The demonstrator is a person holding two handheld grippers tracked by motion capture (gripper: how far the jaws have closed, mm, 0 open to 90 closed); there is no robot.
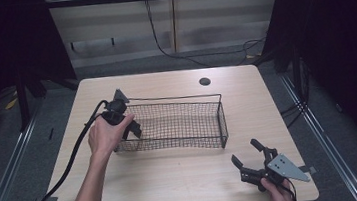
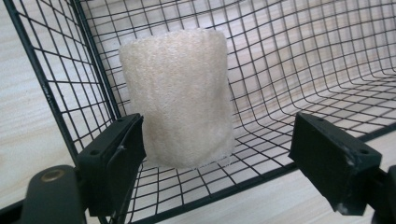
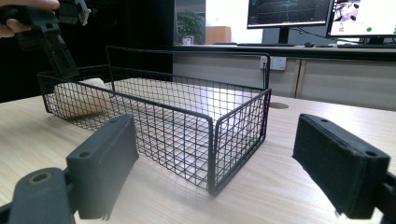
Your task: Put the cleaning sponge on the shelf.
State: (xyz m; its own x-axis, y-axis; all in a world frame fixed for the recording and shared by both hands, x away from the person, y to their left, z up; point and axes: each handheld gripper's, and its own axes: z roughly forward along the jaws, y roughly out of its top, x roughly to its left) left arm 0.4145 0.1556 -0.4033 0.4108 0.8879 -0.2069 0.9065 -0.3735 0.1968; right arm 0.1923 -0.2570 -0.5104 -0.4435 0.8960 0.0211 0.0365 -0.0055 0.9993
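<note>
Left tongs (image 2: 219, 154) gape apart around the roll (image 2: 180, 95) in the basket (image 1: 218, 119); right tongs (image 1: 249, 154) apart too.

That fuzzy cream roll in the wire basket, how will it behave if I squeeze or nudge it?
The roll looks soft and fuzzy, so it probably gives under a squeeze and feels light. Its rounded sides suggest it may roll if tipped, though the basket wall right beside it should stop it.

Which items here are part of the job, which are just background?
In the job:
- cream fuzzy roll, inside the basket
- black wire basket
- left tool, open, roll between its jaws
- right tool, open, idle on the table

Just about:
- floor cables
- monitors
</note>
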